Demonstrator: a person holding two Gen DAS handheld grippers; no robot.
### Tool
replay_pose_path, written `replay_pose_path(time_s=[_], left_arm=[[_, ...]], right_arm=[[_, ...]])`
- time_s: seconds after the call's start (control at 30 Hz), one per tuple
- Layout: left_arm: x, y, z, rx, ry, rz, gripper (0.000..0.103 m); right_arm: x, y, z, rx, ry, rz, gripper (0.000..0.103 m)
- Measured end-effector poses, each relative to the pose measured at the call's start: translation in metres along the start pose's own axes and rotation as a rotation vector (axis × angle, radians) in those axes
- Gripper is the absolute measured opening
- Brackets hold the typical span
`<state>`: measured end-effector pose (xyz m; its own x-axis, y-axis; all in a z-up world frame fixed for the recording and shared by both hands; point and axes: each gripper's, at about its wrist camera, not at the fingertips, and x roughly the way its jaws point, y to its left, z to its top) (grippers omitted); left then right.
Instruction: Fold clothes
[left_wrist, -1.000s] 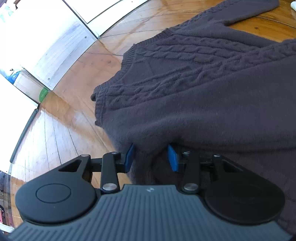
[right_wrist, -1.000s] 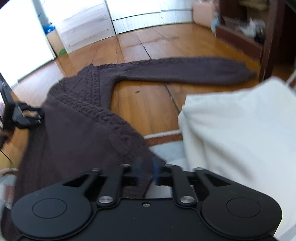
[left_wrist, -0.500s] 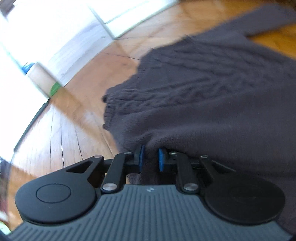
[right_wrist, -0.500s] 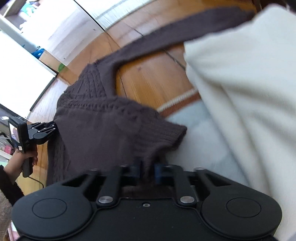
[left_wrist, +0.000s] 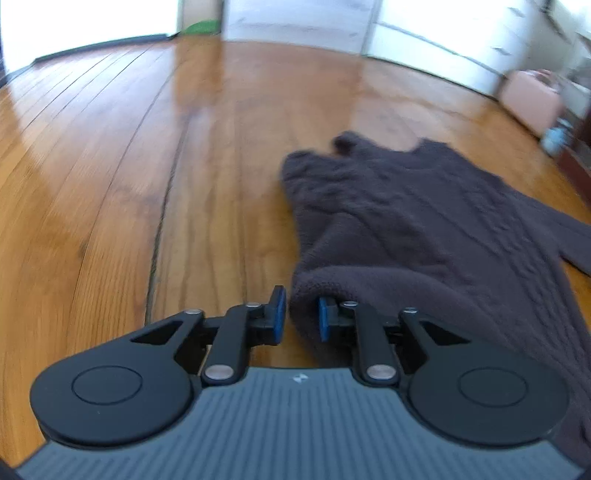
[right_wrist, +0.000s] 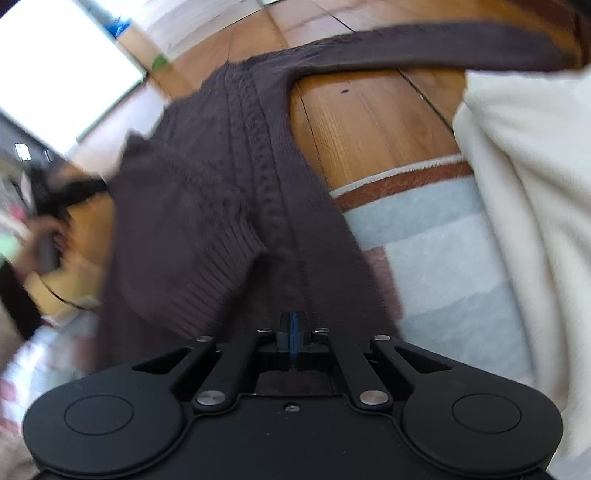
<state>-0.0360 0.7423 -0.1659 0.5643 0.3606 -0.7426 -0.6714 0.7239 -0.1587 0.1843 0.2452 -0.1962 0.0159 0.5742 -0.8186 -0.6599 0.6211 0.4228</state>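
A dark brown cable-knit sweater (left_wrist: 424, 229) lies on the wooden floor (left_wrist: 147, 184), one sleeve (right_wrist: 424, 48) stretched out to the far right. My left gripper (left_wrist: 300, 316) is at the sweater's near-left edge and its jaws are opening. A thick fold of the knit sits between the blue pads (left_wrist: 277, 314); the left pad stands just clear of it. My right gripper (right_wrist: 293, 332) is shut on the sweater (right_wrist: 221, 184), and the knit pulls taut in a ridge toward its tips. The left gripper shows blurred in the right wrist view (right_wrist: 74, 190), held by a hand (right_wrist: 44, 240).
A white cloth (right_wrist: 524, 221) lies piled at the right, partly over a pale blue striped rug (right_wrist: 424, 266) with a brown border. A pink box (left_wrist: 532, 99) and white cabinet fronts (left_wrist: 443, 44) stand at the far end of the floor.
The left gripper closed on the sweater's edge, rolled and swung sideways, and its jaws have parted again. The right gripper closed on the hem and sank toward the rug.
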Motion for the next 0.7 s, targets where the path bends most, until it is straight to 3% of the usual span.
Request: replay_pose_path(time_s=[0.03, 0.1, 0.2, 0.27, 0.37, 0.47, 0.5, 0.53, 0.57, 0.63, 0.7], left_arm=[[-0.007, -0.003, 0.001, 0.023, -0.002, -0.009, 0.041], [-0.022, -0.011, 0.004, 0.063, -0.026, -0.039, 0.042], [-0.037, -0.017, 0.003, 0.052, -0.038, -0.162, 0.042], [-0.04, -0.018, 0.002, 0.015, -0.041, -0.221, 0.042], [-0.033, -0.022, 0.0, -0.034, -0.031, -0.244, 0.045], [-0.021, -0.029, -0.012, -0.032, 0.026, -0.199, 0.046], [-0.017, -0.03, -0.015, -0.032, 0.04, -0.186, 0.046], [-0.015, -0.029, -0.017, -0.038, 0.05, -0.174, 0.046], [-0.014, -0.028, -0.019, -0.04, 0.06, -0.165, 0.046], [-0.023, -0.03, -0.02, -0.021, 0.052, -0.162, 0.046], [-0.035, -0.034, -0.02, 0.022, 0.027, -0.161, 0.046]], right_arm=[[-0.001, -0.002, -0.001, 0.023, -0.009, 0.022, 0.01], [-0.005, -0.009, -0.002, 0.106, -0.022, 0.099, 0.012], [-0.002, -0.013, 0.002, 0.212, -0.01, 0.155, 0.05], [-0.001, -0.01, 0.005, 0.227, -0.031, 0.173, 0.053], [0.015, -0.001, 0.009, 0.228, -0.042, 0.158, 0.06], [0.039, 0.009, 0.012, 0.221, -0.07, 0.144, 0.061], [0.044, 0.018, 0.015, 0.16, -0.074, 0.142, 0.058], [0.047, 0.029, 0.018, 0.075, -0.069, 0.137, 0.016], [0.045, 0.041, 0.02, -0.015, -0.081, 0.113, 0.009], [0.027, 0.063, 0.021, -0.172, -0.159, 0.077, 0.009], [-0.009, 0.067, 0.018, -0.175, -0.265, 0.117, 0.008]])
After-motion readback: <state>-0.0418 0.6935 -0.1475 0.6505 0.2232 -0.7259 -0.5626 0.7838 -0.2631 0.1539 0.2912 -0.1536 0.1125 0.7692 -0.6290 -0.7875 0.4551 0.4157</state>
